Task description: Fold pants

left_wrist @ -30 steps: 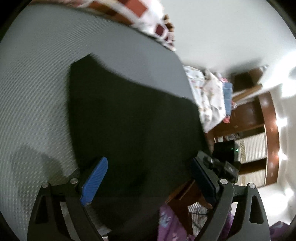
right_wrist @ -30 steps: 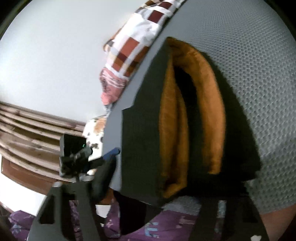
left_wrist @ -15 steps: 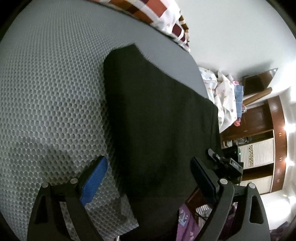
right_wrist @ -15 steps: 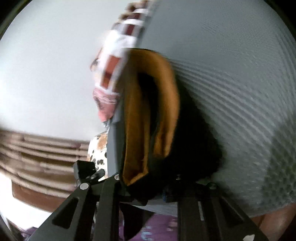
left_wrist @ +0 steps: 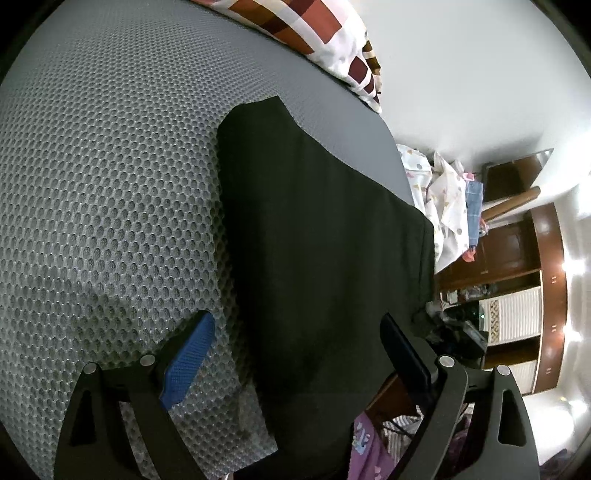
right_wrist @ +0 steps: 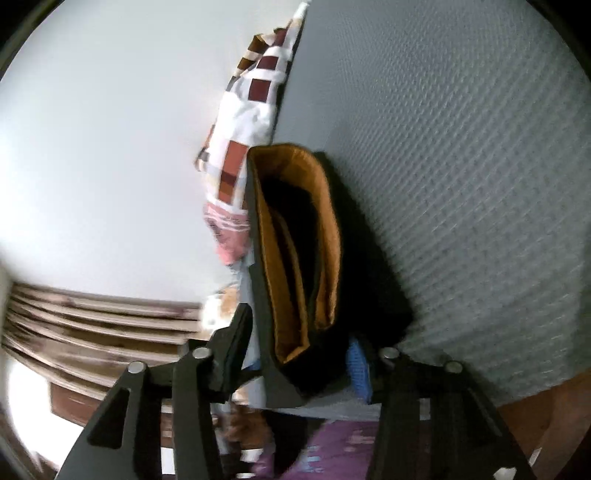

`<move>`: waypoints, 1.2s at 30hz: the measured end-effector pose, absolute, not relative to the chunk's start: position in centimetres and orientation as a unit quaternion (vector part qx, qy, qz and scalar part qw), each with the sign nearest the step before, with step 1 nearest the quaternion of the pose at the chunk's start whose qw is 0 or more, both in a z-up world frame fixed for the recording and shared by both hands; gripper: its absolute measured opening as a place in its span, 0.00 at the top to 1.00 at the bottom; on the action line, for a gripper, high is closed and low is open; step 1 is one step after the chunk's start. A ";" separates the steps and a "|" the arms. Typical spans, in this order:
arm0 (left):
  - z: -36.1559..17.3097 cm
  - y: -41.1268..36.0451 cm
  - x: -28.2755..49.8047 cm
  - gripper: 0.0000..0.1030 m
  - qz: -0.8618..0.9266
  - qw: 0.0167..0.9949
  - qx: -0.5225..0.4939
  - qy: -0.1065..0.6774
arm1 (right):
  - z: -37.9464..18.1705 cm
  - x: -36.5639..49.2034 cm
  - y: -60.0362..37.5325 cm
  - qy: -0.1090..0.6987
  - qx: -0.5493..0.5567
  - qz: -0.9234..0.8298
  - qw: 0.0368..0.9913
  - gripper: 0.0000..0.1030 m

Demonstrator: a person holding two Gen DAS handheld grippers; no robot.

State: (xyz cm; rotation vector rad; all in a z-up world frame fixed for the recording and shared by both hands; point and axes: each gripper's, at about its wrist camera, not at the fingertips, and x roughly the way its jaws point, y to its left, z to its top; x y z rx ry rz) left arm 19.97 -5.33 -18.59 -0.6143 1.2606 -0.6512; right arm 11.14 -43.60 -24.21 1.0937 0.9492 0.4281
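The black pants (left_wrist: 314, 240) lie flat on the grey mesh mattress (left_wrist: 110, 184), reaching to its right edge. My left gripper (left_wrist: 295, 358) hangs open just above their near end, its blue pad (left_wrist: 188, 362) over the mattress and the other finger past the cloth's right side. In the right wrist view the pants' end (right_wrist: 369, 295) shows its orange lining (right_wrist: 328, 236). My right gripper (right_wrist: 295, 350) is closed on this thick end, its jaws opening a little with the cloth between them.
A checked red and white pillow (left_wrist: 314, 33) lies at the head of the mattress (right_wrist: 461, 184). Beyond the bed's edge are a heap of pale clothes (left_wrist: 443, 199), a brown wooden wardrobe (left_wrist: 517, 240) and purple cloth (left_wrist: 365, 450) on the floor.
My right gripper's fingers have come in from wide apart onto the pants' lined end, and its view has rolled. The left gripper has stayed wide, drifting slightly along the pants.
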 end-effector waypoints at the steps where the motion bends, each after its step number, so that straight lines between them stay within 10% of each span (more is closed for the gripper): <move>1: -18.5 -5.3 19.9 0.12 -0.295 0.717 -0.274 0.569 | -24.4 10.8 -43.9 0.434 0.498 0.193 0.726 0.82; 9: -18.4 -5.4 20.1 0.12 -0.294 0.718 -0.272 0.569 | -24.6 11.1 -45.6 0.424 0.521 0.186 0.717 0.75; 12: -18.4 -5.5 20.3 0.12 -0.295 0.718 -0.272 0.569 | -22.7 10.7 -46.1 0.413 0.491 0.177 0.746 0.55; 15: -18.3 -5.9 20.6 0.12 -0.300 0.719 -0.265 0.568 | -20.7 11.2 -46.1 0.412 0.445 0.164 0.778 0.13; 36: -16.0 -7.1 27.2 0.12 -0.193 0.842 -0.070 0.499 | -20.9 14.6 -41.4 0.467 0.300 0.128 0.822 0.21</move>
